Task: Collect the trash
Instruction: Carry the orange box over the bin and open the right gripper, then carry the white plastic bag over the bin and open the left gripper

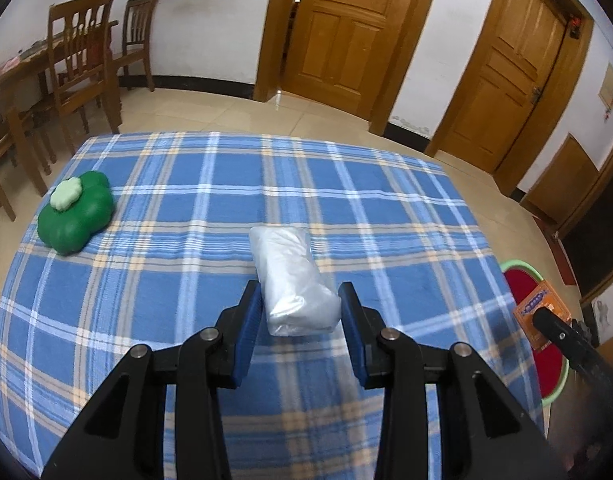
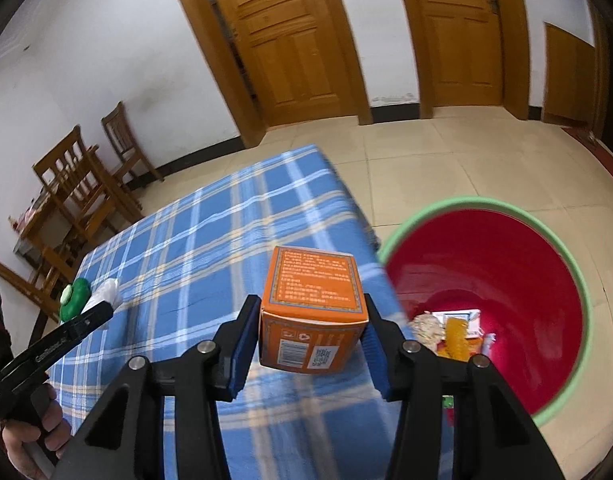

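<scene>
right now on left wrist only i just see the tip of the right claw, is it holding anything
Observer: Yes, the right claw is clamped on an orange box.
Operator: over the bin yet
Observer: Not yet. The right wrist view shows the box against the plaid tablecloth, with the red bin off to its right.
Operator: bin empty
Observer: No, wrappers already lie at its bottom.

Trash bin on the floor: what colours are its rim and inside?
Trash bin: light green rim, deep red inside. The right wrist view shows it best.
</scene>
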